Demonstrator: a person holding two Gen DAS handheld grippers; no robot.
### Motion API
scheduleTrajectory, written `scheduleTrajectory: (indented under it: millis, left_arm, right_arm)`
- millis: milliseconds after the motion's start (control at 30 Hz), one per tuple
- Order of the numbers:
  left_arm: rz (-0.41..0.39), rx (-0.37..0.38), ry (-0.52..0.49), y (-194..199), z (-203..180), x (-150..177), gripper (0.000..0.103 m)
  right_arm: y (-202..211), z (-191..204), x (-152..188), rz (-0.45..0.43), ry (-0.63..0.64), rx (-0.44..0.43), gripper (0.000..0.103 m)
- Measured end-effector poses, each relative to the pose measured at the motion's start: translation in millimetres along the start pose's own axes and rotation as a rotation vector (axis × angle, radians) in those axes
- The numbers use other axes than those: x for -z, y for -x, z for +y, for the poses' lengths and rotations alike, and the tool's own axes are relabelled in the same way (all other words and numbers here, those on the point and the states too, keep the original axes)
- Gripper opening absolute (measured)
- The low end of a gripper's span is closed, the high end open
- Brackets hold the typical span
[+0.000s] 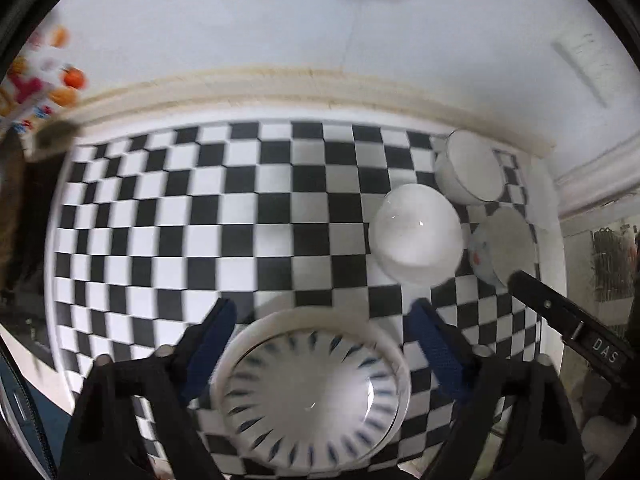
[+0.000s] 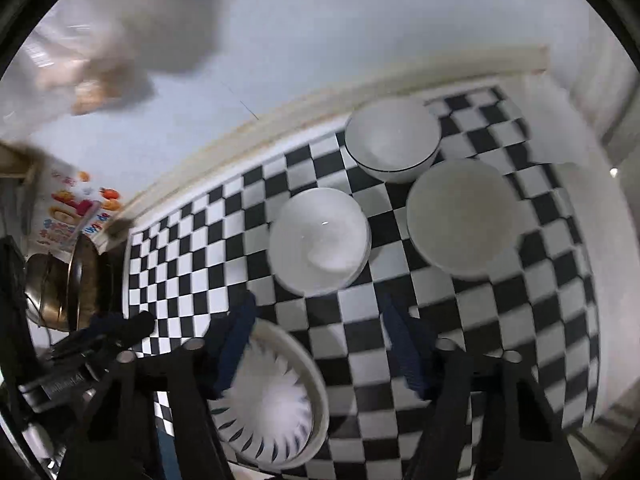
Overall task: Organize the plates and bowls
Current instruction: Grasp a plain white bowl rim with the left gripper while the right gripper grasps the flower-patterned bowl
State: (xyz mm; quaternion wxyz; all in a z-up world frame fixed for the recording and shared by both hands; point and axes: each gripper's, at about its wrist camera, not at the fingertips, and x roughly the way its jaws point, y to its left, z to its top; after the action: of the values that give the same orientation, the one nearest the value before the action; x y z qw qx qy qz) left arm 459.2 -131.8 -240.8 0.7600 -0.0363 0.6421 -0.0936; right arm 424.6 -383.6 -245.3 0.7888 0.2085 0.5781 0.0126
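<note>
Left tongs (image 1: 324,312): open, nothing gripped, above striped plate (image 1: 308,396).
Right tongs (image 2: 318,312): open, nothing gripped; striped plate at lower left, under left finger.
Bowls: white bowl (image 2: 320,240) just ahead of right tongs; rimmed bowl (image 2: 394,140) & wide bowl (image 2: 464,216) further ahead-right.
Tabletop (image 1: 200,220): checkered b/w.

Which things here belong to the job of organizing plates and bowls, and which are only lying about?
For the job:
- striped bowl, near edge, between the left gripper's open fingers
- white bowl, middle
- wide bowl, right
- dark-rimmed bowl, at the back

Only lying about:
- checkered cloth under the bowls
- metal pot at the left
- colourful package by the wall
</note>
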Motion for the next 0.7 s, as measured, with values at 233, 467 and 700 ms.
scheduleTrajectory:
  millis: [233,467,700]
  left_arm:
    - [0.140,0.027,0.064,-75.1,-21.0,-34.2,0.070]
    - [0.226,0.067,0.119,-117.2,-24.5,-40.0,0.038]
    - [0.221,0.097,0.119,-124.7,-31.6,-43.4,0.036]
  right_arm:
    - [-79.7,-6.5,-67.7,0.174,0.175,0.082,0.052]
    - [-139.0,-3.0,-90.9,0.321,0.303,0.145,0.036]
    - [-175.2,-6.5,-92.6,0.403,0.325,0.157,0.022]
